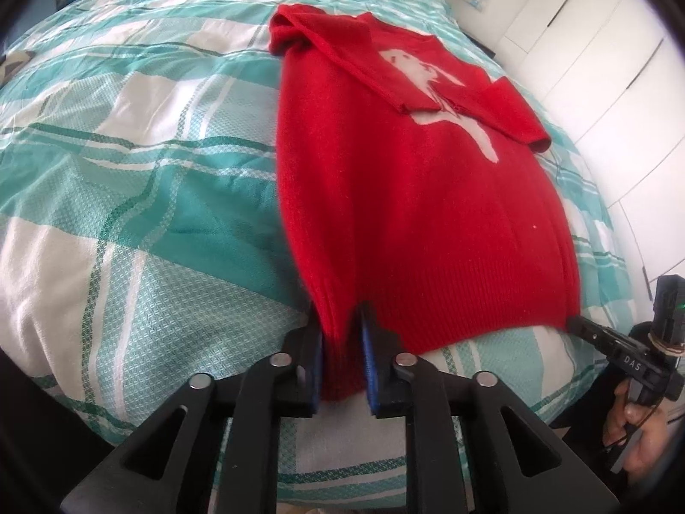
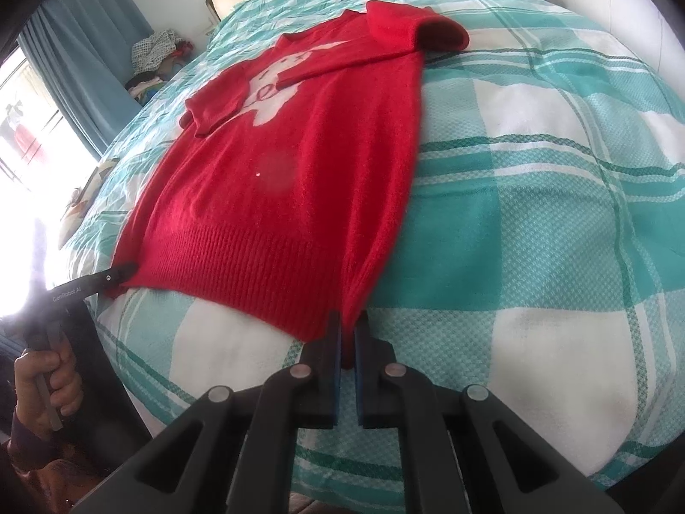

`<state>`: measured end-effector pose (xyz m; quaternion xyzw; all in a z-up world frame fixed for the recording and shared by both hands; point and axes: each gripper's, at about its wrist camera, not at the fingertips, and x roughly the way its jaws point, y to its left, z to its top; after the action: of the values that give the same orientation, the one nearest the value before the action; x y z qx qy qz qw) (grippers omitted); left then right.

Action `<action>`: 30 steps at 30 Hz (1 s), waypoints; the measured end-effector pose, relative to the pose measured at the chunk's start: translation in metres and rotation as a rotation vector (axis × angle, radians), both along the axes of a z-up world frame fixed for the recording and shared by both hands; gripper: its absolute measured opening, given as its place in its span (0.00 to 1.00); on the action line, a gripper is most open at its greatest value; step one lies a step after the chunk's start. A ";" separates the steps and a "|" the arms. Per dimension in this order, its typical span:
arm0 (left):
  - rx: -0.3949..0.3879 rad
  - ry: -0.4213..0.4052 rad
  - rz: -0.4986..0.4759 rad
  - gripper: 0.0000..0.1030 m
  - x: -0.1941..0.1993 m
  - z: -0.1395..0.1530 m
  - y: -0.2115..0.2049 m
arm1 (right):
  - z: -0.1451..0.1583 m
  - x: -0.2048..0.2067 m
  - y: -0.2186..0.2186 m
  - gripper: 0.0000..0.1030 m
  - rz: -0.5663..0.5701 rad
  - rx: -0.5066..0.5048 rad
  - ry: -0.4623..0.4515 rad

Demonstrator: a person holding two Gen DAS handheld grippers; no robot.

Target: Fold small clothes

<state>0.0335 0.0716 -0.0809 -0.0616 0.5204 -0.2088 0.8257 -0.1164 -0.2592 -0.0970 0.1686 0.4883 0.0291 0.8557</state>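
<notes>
— Start closest in. What have the claws got?

— The left claw (image 1: 342, 342) has the hem corner of the red sweater (image 1: 411, 197) bunched between its blue pads; the cloth fills the gap, so I'd call that grasping the sweater. The right claw (image 2: 347, 334) is clenched nearly shut on the other hem corner, a thin fold of red pinched between its pads.

— So each one has a bottom corner?

— Yes. Seen from the right claw, the left one's tip (image 2: 117, 276) touches the far end of the ribbed hem. Both sit at the near edge of the bed (image 1: 141, 231), with a hand (image 2: 47, 385) on the left handle.

— And which way does the sweater lie from them?

— Straight out ahead of both claws. Its long axis runs away from them, hem nearest, then the plain body, then the white figure (image 1: 432, 85) on the chest, and the collar farthest off. Both sleeves are already crossed over the chest.

— So the coming move?

— I'd guess the hem gets lifted and carried forward along that axis towards the collar. Neither hand is nearer; they hold the hem evenly, so they would need to travel together to keep the fold square.
</notes>
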 end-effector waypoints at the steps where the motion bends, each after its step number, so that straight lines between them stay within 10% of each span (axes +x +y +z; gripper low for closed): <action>1: -0.007 -0.004 -0.004 0.37 -0.003 0.004 0.000 | 0.001 -0.002 0.000 0.13 -0.002 0.007 0.010; 5: 0.080 -0.088 0.015 0.66 -0.021 0.034 0.000 | 0.023 -0.013 -0.015 0.38 -0.002 -0.009 0.028; 13: 0.066 -0.400 -0.002 0.93 0.007 0.104 -0.036 | 0.138 0.054 -0.019 0.58 0.110 -0.451 -0.244; 24: -0.013 -0.251 0.006 0.94 0.047 0.018 -0.061 | 0.021 0.249 0.088 0.57 0.556 -0.486 -0.135; 27: -0.003 -0.278 0.020 0.94 0.050 0.022 -0.060 | 0.002 0.277 0.072 0.37 0.470 -0.415 -0.095; 28: -0.006 -0.274 0.023 0.94 0.051 0.022 -0.059 | 0.003 0.282 0.058 0.10 0.400 -0.380 -0.087; 30: -0.021 -0.258 0.026 0.94 0.053 0.021 -0.057 | 0.022 0.280 0.021 0.06 0.276 -0.293 -0.128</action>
<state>0.0863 0.0149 -0.0603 -0.0497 0.4066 -0.2096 0.8878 0.1635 -0.2381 -0.0752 -0.0284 0.4506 0.0852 0.8882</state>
